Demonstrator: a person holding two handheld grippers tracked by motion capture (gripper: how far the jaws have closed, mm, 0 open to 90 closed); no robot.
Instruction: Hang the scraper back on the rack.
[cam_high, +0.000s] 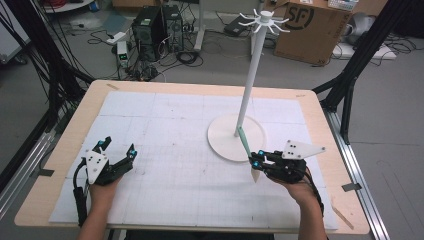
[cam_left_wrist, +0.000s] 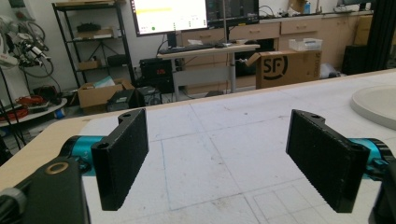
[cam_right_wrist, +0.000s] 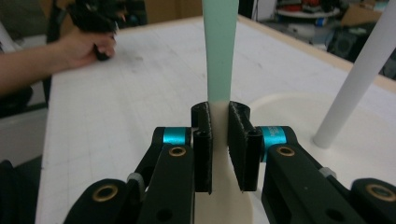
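High view: the right gripper (cam_high: 256, 161) sits at about four o'clock on the white gridded mat (cam_high: 165, 130), its jaws clamped on a spatula (cam_high: 248, 150) with a mint-green handle and a cream blade; the handle slants up toward eleven o'clock over the round base (cam_high: 220, 137) of a white hanging stand (cam_high: 250, 80), the blade tip points down toward six o'clock just off the base's rim; the stand's pole rises to a ring of hooks (cam_high: 264, 21) at twelve o'clock; the left gripper (cam_high: 118, 151) rests at about eight o'clock on the mat, well apart from the spatula, jaws spread with nothing between them.

Left gripper view: the left gripper (cam_left_wrist: 219, 158) shows two black pads standing wide apart over bare mat (cam_left_wrist: 210, 140); the rim of the stand's base (cam_left_wrist: 373, 100) lies at three o'clock.

Right gripper view: the right gripper (cam_right_wrist: 219, 140) pinches the spatula (cam_right_wrist: 219, 51) where green handle meets cream blade; the handle rises to twelve o'clock; the stand's pole (cam_right_wrist: 359, 79) leans at two o'clock; the person's left hand (cam_right_wrist: 88, 46) with its gripper sits at ten o'clock.
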